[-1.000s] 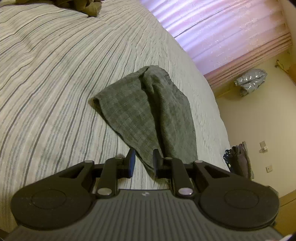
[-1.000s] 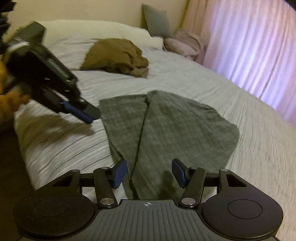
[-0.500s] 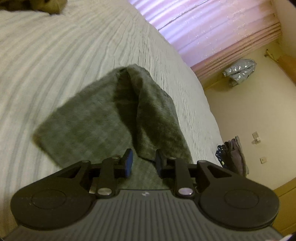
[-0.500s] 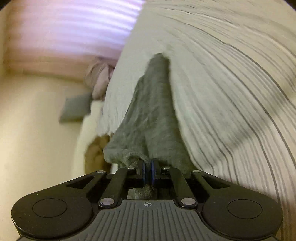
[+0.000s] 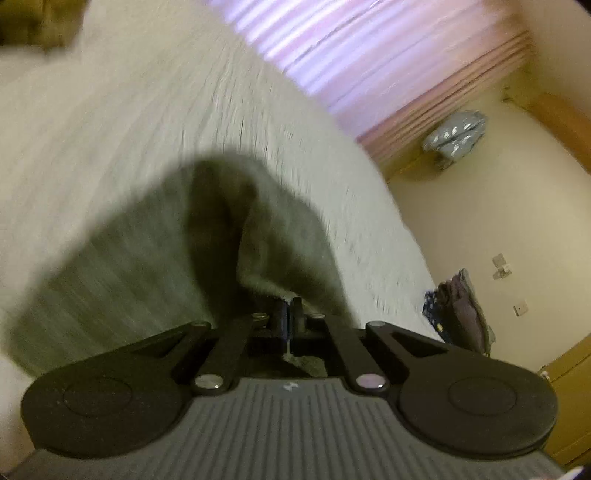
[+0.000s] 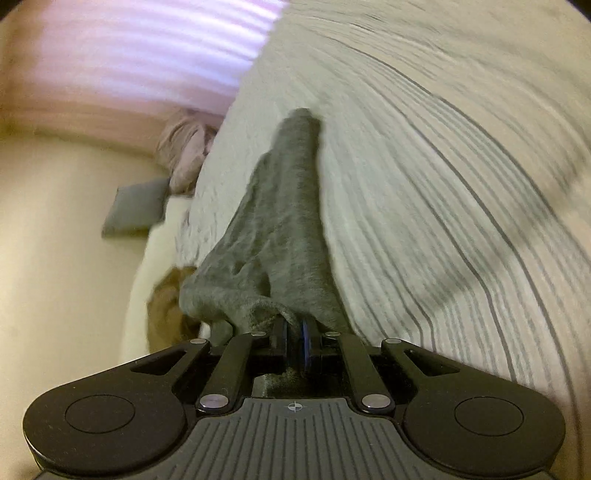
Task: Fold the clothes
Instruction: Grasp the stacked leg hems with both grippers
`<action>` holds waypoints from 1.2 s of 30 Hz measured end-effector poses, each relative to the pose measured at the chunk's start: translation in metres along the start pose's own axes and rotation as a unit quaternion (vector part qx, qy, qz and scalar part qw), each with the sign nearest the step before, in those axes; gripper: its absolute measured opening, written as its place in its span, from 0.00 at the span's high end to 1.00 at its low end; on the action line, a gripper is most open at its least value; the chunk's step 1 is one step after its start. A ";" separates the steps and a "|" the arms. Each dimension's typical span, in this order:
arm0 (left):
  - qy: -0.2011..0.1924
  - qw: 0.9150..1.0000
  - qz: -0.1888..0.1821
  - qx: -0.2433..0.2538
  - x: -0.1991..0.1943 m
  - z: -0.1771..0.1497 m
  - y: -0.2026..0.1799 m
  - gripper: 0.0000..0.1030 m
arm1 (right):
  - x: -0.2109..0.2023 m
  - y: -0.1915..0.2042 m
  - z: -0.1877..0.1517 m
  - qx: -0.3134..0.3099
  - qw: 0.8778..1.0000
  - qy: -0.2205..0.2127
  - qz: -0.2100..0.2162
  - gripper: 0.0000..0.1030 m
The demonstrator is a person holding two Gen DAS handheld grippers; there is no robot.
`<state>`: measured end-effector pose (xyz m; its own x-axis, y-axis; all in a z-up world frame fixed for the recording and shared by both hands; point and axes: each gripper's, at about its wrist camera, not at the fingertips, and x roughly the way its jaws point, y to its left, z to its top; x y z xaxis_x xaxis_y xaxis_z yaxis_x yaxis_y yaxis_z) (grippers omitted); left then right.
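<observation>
A grey checked garment [image 5: 155, 251] lies on the striped bedspread [image 5: 129, 122]. My left gripper [image 5: 288, 314] is shut on the near edge of the garment, with cloth pinched between its fingers. In the right wrist view the same grey garment [image 6: 280, 221] stretches away from me in a long bunched strip. My right gripper [image 6: 293, 332] is shut on its near end, with cloth gathered between the blue pads. Both views are blurred by motion.
A brown garment [image 6: 166, 310] lies further up the bed, also at the top left of the left wrist view [image 5: 33, 26]. A grey pillow [image 6: 136, 206] and a pinkish bundle [image 6: 184, 155] sit near the headboard. Lit curtains [image 5: 351, 48] run along the far side of the bed.
My left gripper has shut on the garment's near edge; it was open half a second ago. My right gripper went from open to shut on the garment, and its camera view has turned.
</observation>
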<state>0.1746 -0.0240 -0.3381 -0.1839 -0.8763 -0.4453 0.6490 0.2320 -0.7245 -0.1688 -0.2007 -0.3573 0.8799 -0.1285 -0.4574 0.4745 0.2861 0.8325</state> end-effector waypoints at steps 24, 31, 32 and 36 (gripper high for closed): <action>-0.035 0.994 0.095 -0.044 -0.079 0.000 0.060 0.73 | -0.043 0.040 -0.067 -0.030 0.998 0.051 0.025 0.67; -0.033 0.995 0.083 -0.047 -0.071 0.003 0.067 0.73 | -0.031 0.014 -0.060 0.081 0.995 0.062 0.019 0.67; -0.034 0.995 0.082 -0.044 -0.073 0.003 0.067 0.73 | -0.029 0.013 -0.059 0.084 0.994 0.063 0.016 0.67; -0.034 0.995 0.082 -0.035 -0.075 0.003 0.067 0.69 | -0.028 0.013 -0.057 0.084 0.995 0.059 0.012 0.67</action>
<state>0.2343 0.0563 -0.3514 -0.0281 -0.8501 -0.5258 0.6132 0.4008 -0.6807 -0.1885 -0.1395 -0.3517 0.8869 -0.0084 -0.4618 0.4592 0.1229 0.8798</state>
